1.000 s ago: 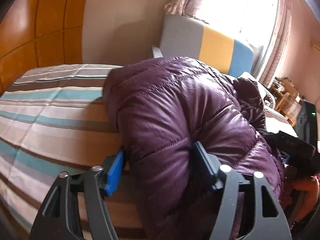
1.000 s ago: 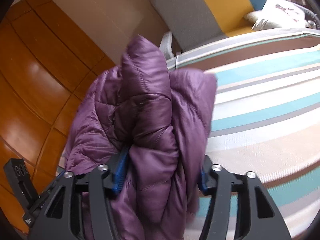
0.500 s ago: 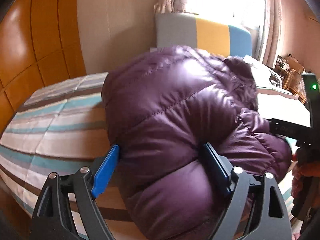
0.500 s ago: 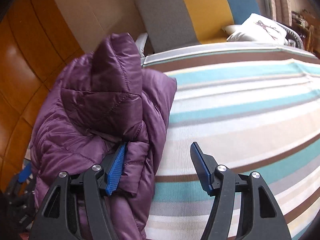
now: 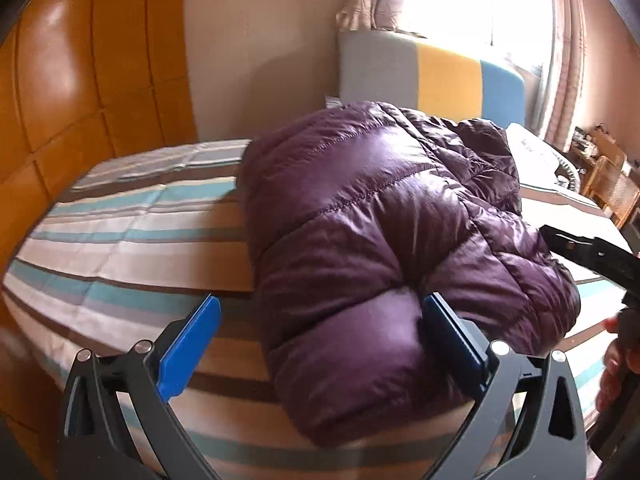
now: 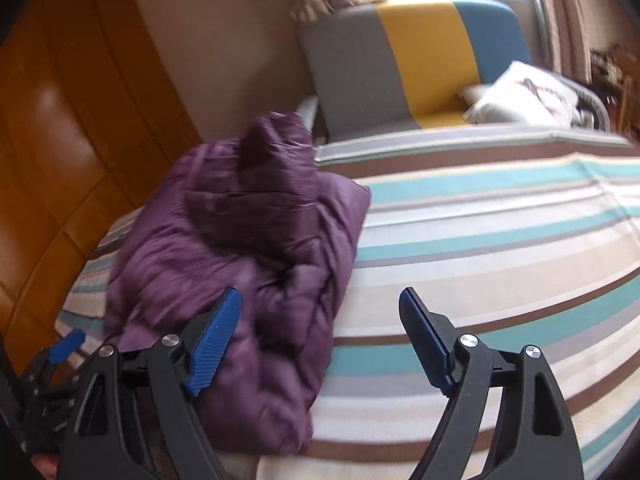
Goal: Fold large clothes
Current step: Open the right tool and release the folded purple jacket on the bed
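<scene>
On the striped bedspread (image 5: 120,216), toward its wardrobe side: one purple quilted down jacket (image 5: 380,232), folded into a thick, puffy bundle, lying free. Left gripper (image 5: 320,340): jaws just opened wide; the bundle's near fold sits between them, the right pad at or against the fabric, the left pad well clear, so nothing is clamped. Right gripper (image 6: 320,340): jaws likewise just opened, spread over bare bedspread, the left pad just beside the jacket's edge; the picture is blurred, so contact there is uncertain. Step in hand, by judgement: releasing the finished fold. To do it well, draw both grippers straight back without snagging the slippery shell, since trapped air may spring the bundle open; a light press on top would settle it. Beyond: grey, yellow and blue headboard (image 6: 420,64), white cushion (image 6: 524,96), wooden wardrobe (image 5: 80,80).
</scene>
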The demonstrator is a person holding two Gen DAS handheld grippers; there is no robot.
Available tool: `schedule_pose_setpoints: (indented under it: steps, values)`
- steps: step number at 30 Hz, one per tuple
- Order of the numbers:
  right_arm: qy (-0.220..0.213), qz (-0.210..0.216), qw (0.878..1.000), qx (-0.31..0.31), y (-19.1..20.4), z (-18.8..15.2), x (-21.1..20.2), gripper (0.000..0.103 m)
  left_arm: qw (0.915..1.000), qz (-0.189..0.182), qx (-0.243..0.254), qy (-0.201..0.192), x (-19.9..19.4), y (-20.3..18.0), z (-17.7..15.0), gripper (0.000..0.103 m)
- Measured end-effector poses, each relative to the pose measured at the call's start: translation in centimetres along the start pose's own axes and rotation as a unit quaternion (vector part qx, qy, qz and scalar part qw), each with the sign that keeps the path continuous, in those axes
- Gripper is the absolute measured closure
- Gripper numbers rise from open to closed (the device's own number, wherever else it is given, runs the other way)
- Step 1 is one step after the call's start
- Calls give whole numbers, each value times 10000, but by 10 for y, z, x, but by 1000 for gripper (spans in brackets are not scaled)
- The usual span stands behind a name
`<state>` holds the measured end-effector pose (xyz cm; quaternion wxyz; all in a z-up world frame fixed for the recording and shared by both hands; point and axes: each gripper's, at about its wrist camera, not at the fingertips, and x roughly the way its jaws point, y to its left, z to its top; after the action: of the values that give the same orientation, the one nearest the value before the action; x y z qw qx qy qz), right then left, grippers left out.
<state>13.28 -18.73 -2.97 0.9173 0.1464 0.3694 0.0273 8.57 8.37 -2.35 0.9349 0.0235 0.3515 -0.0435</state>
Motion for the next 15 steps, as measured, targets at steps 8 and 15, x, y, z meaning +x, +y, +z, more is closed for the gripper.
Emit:
schedule_pose_setpoints:
  steps: [8, 15]
  values:
    - [-291, -160, 9981, -525, 22, -28, -55, 3, 9989, 417, -117, -159, -57, -8, -30, 2]
    - [-457, -268, 9965, -647, 25, -54, -81, 3, 9978, 551, -143, -343, -93, -11, -51, 2]
